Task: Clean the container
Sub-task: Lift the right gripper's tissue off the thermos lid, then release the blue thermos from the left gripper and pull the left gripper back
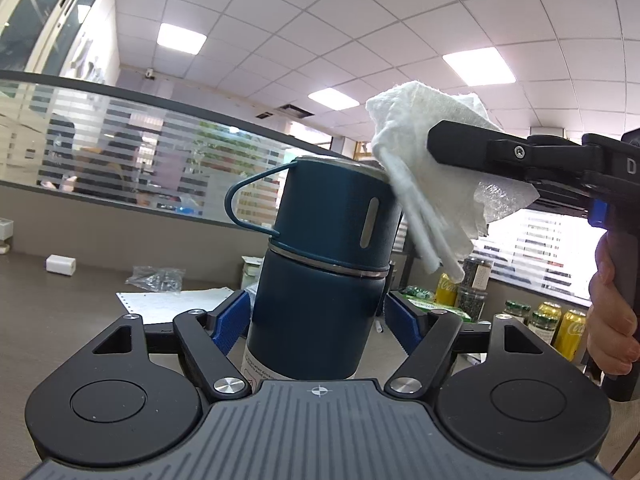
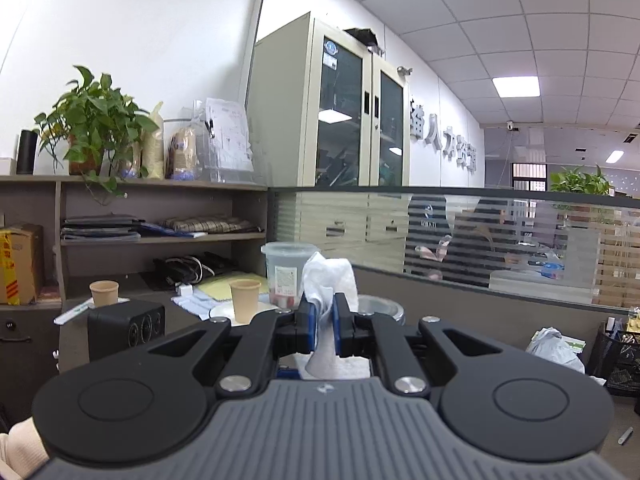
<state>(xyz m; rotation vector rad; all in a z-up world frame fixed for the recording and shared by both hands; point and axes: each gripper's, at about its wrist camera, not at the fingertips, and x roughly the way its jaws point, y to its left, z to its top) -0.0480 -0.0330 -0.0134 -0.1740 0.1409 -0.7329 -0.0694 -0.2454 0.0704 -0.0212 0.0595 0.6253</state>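
Clamped low on the upright dark-blue flask [image 1: 320,280], the left gripper [image 1: 316,316] holds it off the table while the right gripper's wadded paper towel [image 1: 432,168] touches its upper right shoulder; from the right wrist, that gripper [image 2: 324,324] pinches the towel (flask rim just beyond).

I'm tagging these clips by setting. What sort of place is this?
Most likely an open-plan office: a desk partition with striped frosted glass, a glass-door filing cabinet, shelves of folders, and a tiled ceiling with panel lights.
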